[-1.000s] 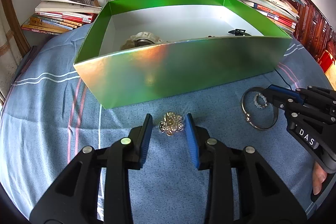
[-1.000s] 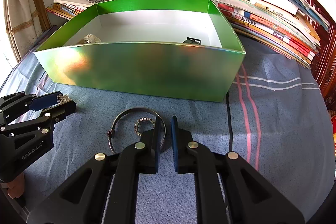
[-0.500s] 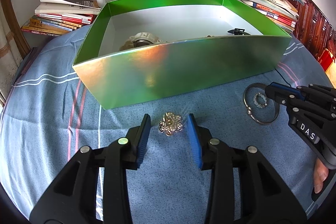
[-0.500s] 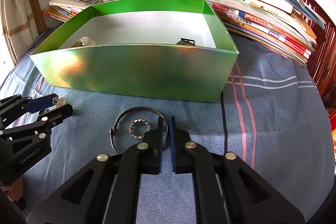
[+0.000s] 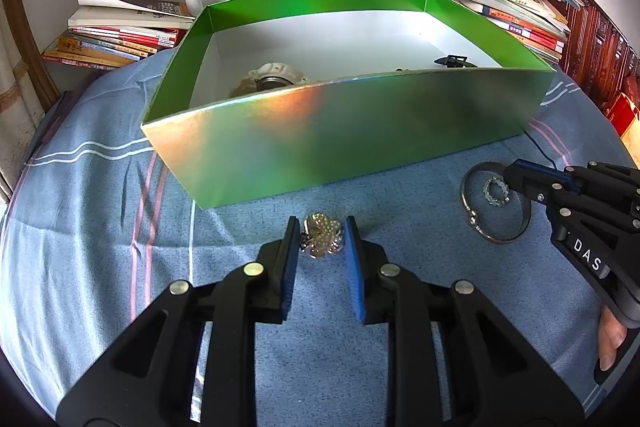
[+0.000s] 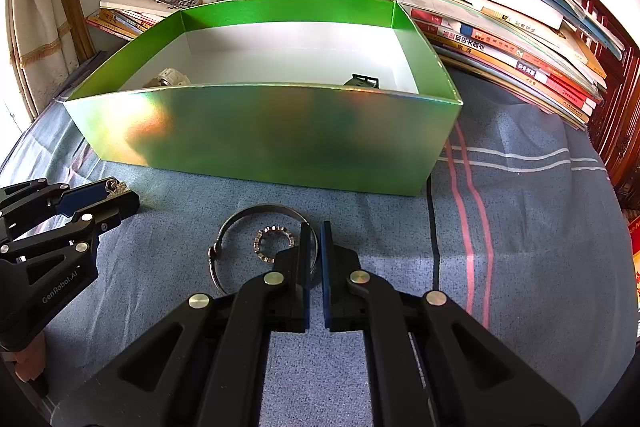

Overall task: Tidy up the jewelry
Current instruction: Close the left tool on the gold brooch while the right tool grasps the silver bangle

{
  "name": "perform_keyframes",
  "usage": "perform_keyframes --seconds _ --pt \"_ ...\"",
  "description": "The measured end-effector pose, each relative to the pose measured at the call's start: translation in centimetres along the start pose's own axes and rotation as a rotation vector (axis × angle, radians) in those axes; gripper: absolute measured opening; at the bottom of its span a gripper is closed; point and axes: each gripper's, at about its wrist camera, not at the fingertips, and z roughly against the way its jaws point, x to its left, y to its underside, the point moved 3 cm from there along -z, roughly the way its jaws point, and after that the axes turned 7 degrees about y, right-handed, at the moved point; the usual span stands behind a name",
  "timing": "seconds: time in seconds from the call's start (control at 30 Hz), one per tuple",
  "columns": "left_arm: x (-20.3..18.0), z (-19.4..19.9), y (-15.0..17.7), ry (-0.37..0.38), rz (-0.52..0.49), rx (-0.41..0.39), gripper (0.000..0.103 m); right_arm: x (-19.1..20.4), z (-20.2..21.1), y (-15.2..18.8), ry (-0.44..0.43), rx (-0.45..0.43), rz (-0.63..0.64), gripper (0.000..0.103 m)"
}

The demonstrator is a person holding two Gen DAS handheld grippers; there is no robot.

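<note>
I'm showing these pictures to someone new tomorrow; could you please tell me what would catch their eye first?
The shiny green box dominates the middle of the blue cloth, with stacks of books behind it. In front of it, the left gripper has just been closing its jaws around a beaded brooch. To its right, the shut right gripper pinches a thin metal bangle.

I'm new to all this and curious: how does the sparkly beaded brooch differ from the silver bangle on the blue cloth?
The beaded brooch is a small gold-toned cluster; the silver bangle is a thin, wide, open hoop. The brooch sits between the left hand-held gripper's pads, which have just been closing on it; the bangle's rim is pinched by the shut right hand-held gripper. A small toothed ring lies inside the bangle. Both rest on the blue cloth, outside the green box.
</note>
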Motion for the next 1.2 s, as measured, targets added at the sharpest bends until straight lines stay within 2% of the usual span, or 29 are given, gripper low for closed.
perform_keyframes --seconds 0.27,0.63,0.73,0.8,0.87,0.9,1.1,1.13,1.2 --pt "0.19 0.11 -0.02 -0.004 0.012 -0.001 0.022 -0.65 0.41 -0.18 0.005 -0.021 -0.029 0.005" --pt "0.0 0.13 -0.02 -0.01 0.011 0.001 0.022 -0.5 -0.08 0.04 0.016 0.004 -0.015 0.006" --pt "-0.04 0.12 0.01 -0.01 0.009 0.001 0.024 -0.5 -0.17 0.05 0.017 0.008 -0.016 0.011" --pt "-0.09 0.1 0.02 -0.007 0.008 0.001 0.026 -0.47 -0.18 0.06 0.016 0.009 -0.016 0.019" --pt "-0.17 0.05 0.05 -0.006 0.005 0.002 0.035 -0.36 -0.19 0.07 0.016 0.009 -0.013 0.024" --pt "-0.22 0.03 0.05 -0.006 0.004 0.002 0.035 -0.34 -0.19 0.08 0.015 0.009 -0.012 0.024" --pt "-0.3 -0.03 0.02 0.0 0.004 0.003 0.035 -0.35 -0.2 0.1 0.012 0.01 -0.015 0.024" --pt "-0.31 -0.03 0.0 0.005 0.004 0.003 0.032 -0.36 -0.2 0.1 0.009 0.01 -0.014 0.023" --pt "-0.39 -0.03 -0.02 0.004 0.0 0.002 0.025 -0.22 -0.11 0.13 0.003 0.009 -0.012 0.01"
